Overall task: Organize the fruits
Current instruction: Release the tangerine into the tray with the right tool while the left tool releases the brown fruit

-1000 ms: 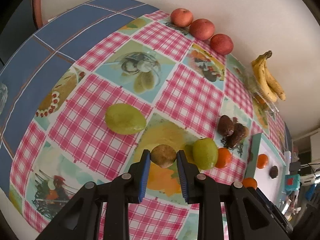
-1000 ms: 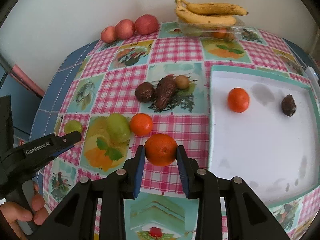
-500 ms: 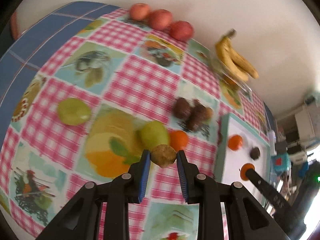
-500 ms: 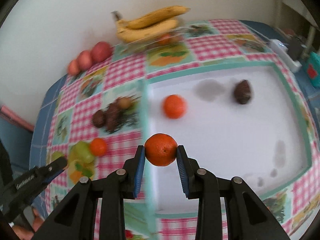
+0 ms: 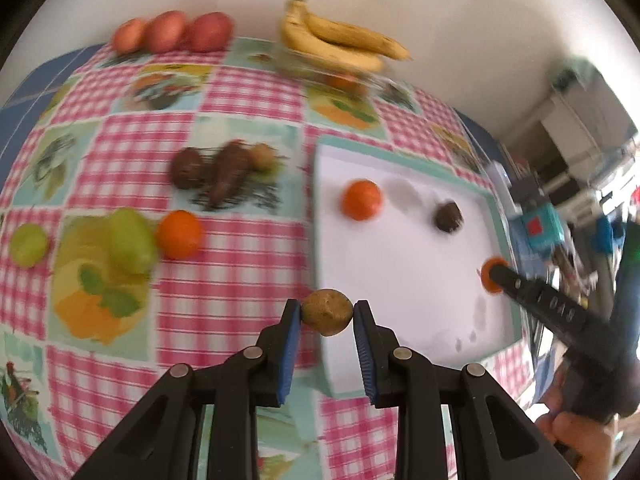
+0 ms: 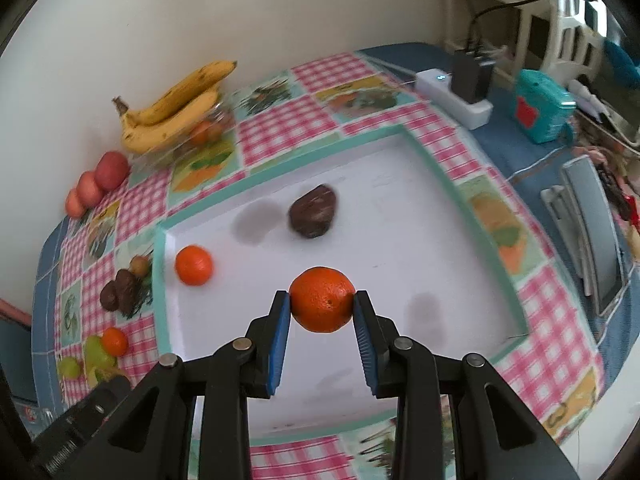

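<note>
My left gripper [image 5: 327,312] is shut on a small brown kiwi-like fruit [image 5: 327,311], held above the left edge of the white tray [image 5: 400,280]. My right gripper [image 6: 322,306] is shut on an orange [image 6: 322,305], held over the middle of the tray [image 6: 420,240]; it also shows in the left wrist view [image 5: 493,274]. In the tray lie a tangerine [image 6: 193,265] and a dark brown fruit [image 6: 313,211]. On the cloth left of the tray lie another tangerine [image 5: 179,234], two green fruits [image 5: 130,240], and several brown fruits [image 5: 224,168].
Bananas [image 5: 340,42] on a clear box and three red apples [image 5: 172,32] line the back wall. A power strip with plug [image 6: 460,88], a teal box [image 6: 540,106] and a grey device [image 6: 592,232] lie right of the tray.
Both grippers moved right, from over the checked cloth to over the tray, each still holding its fruit. The right gripper went further over the tray's middle.
</note>
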`<state>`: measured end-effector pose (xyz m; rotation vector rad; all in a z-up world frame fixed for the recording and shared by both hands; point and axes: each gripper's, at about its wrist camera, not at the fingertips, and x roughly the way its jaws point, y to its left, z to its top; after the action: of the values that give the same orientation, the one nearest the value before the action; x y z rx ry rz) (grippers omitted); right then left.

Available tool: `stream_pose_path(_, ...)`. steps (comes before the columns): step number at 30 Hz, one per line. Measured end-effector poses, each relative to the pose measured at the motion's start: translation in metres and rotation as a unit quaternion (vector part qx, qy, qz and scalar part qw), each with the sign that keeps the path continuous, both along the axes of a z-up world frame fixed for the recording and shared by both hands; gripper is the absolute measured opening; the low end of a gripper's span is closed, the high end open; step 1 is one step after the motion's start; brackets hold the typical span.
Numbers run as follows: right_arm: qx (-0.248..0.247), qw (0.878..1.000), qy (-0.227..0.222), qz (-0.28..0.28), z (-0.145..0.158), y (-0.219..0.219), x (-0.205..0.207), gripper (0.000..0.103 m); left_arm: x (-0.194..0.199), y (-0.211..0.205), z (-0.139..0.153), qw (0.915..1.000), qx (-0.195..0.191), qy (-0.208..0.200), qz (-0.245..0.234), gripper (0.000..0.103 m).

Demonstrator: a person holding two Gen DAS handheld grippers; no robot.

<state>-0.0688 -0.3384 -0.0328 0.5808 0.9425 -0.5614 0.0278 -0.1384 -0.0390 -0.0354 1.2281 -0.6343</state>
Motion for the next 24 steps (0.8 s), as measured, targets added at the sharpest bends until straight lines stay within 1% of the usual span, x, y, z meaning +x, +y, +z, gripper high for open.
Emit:
stream_pose_path(6, -0.003, 1.0, -0.001, -0.01, 0.0, -0.008, -0.007, 0.033, -0.02, -0.032, -0.007, 0.9983, 0.022, -0.017, -0.051, 0.029)
stream_pose_path(10, 0.005, 1.0, 0.017, -0.006, -0.011, -0.007, -0.003, 0.033, -0.028, -0.045, -0.016, 0.9958, 0.042, -0.03, -0.075, 0.029)
stream_pose_path(16, 0.036, 0.998, 0.048, -0.005, -0.041, -0.008, 0.001, 0.033, -0.029, -0.054, -0.03, 0.9944, 0.055, -0.025, -0.087, 0.029)
stream_pose_path(21, 0.041, 0.998, 0.05, -0.012, -0.048, -0.01, -0.001, 0.033, -0.03, -0.06, -0.039, 0.9933, 0.062, -0.018, -0.096, 0.029)
stream_pose_path(24, 0.039, 0.998, 0.052, -0.012, -0.049, -0.008, -0.001, 0.034, -0.031, -0.065, -0.048, 0.9917, 0.08, -0.013, -0.1, 0.029)
